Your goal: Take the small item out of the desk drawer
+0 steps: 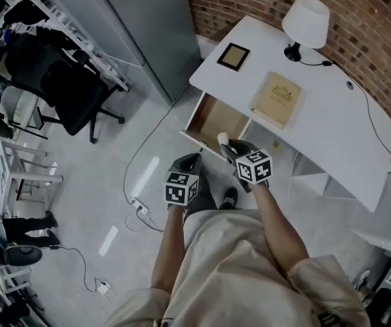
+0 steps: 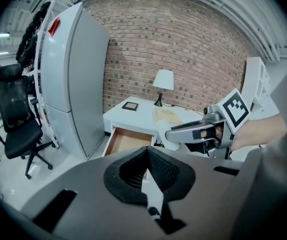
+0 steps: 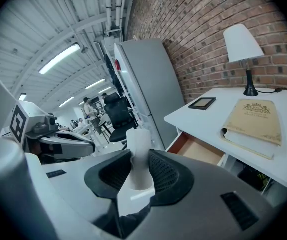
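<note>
The white desk (image 1: 332, 138) has its wooden drawer (image 1: 212, 118) pulled open, and the part I see holds nothing. My right gripper (image 1: 227, 146) is shut on a small white cylinder (image 1: 223, 139), held just in front of the drawer's front edge. In the right gripper view the white cylinder (image 3: 138, 154) stands upright between the jaws of the right gripper (image 3: 139, 170). My left gripper (image 1: 194, 159) hangs beside it, lower left, clear of the drawer. The left gripper (image 2: 147, 153) has its jaws pressed together with nothing in them.
On the desk top stand a white lamp (image 1: 304, 22), a small picture frame (image 1: 233, 56) and a tan book (image 1: 277, 99). A grey cabinet (image 1: 137, 26) rises left of the desk. A black office chair (image 1: 73, 90) and a floor cable (image 1: 137, 182) are further left.
</note>
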The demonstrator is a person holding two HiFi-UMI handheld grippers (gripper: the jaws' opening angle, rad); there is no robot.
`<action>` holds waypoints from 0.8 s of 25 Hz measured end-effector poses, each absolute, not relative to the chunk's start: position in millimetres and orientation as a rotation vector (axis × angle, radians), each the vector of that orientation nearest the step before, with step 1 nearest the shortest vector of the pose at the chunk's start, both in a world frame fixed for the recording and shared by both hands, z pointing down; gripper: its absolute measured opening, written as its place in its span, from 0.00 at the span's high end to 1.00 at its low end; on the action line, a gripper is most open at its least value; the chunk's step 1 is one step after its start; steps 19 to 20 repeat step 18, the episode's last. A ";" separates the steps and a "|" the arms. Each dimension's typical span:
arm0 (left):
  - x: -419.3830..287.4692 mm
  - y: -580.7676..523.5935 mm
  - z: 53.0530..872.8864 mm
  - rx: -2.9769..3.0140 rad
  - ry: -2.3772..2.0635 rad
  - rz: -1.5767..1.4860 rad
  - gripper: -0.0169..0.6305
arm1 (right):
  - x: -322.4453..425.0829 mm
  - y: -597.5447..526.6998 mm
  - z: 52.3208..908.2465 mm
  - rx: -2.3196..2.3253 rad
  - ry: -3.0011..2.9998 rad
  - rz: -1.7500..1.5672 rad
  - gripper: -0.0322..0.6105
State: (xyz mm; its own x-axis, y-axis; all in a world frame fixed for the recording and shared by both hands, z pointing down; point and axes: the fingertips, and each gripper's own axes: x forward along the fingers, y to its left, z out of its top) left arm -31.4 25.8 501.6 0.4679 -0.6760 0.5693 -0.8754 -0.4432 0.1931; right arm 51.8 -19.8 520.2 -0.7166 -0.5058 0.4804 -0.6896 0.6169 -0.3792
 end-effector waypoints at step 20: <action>-35.5 22.6 509.3 2.235 -1.308 0.550 0.95 | 56.9 -22.7 531.9 0.976 -2.511 0.768 0.73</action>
